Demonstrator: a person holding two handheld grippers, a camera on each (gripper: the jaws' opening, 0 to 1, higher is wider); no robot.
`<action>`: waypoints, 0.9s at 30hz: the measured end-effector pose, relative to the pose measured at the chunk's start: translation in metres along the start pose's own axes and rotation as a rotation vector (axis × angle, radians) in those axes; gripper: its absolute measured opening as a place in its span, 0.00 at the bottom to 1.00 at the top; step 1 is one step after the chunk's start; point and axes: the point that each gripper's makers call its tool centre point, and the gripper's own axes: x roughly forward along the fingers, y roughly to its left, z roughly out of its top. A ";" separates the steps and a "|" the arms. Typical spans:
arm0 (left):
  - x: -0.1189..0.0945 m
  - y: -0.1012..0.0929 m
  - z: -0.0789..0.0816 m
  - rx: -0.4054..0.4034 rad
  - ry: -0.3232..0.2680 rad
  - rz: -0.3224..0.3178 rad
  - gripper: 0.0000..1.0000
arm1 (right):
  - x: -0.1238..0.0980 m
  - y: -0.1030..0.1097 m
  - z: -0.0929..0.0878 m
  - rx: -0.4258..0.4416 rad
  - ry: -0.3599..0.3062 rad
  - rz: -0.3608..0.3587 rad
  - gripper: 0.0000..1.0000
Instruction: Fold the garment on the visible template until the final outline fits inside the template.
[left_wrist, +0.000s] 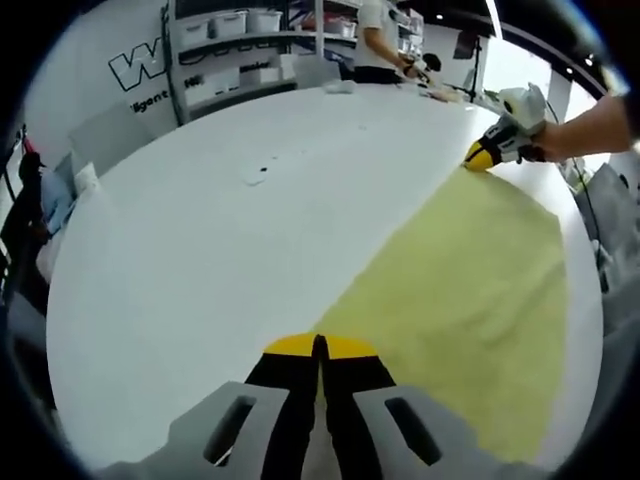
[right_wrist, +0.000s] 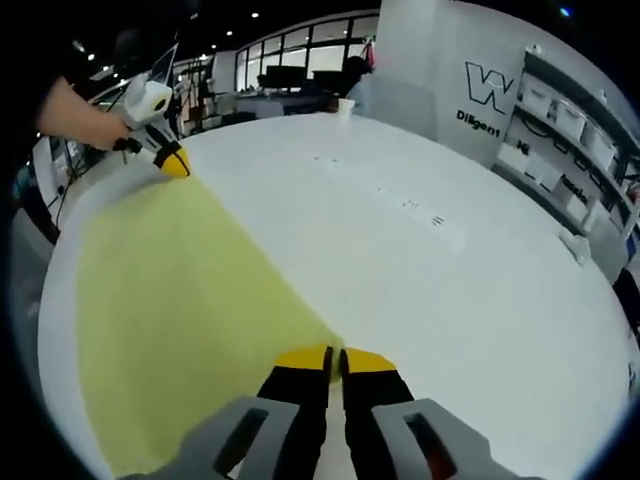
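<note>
Cloth, pale yellow and thin (left_wrist: 470, 290), lies flat on the white tabletop (left_wrist: 220, 250). Left gripper (left_wrist: 320, 350) and right gripper (right_wrist: 335, 355) each pinch a corner, fingers pressed together. It looks limp, light; best held by corners.
</note>
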 end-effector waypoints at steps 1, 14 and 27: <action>0.000 0.001 0.001 -0.008 -0.002 0.002 0.00 | 0.000 -0.001 0.000 0.003 0.000 -0.002 0.00; -0.011 0.007 0.006 -0.057 -0.028 0.035 0.13 | -0.012 -0.001 0.000 0.041 -0.023 -0.002 0.03; -0.045 -0.029 -0.005 -0.174 -0.102 0.028 0.23 | -0.041 0.031 -0.010 0.082 -0.072 0.006 0.12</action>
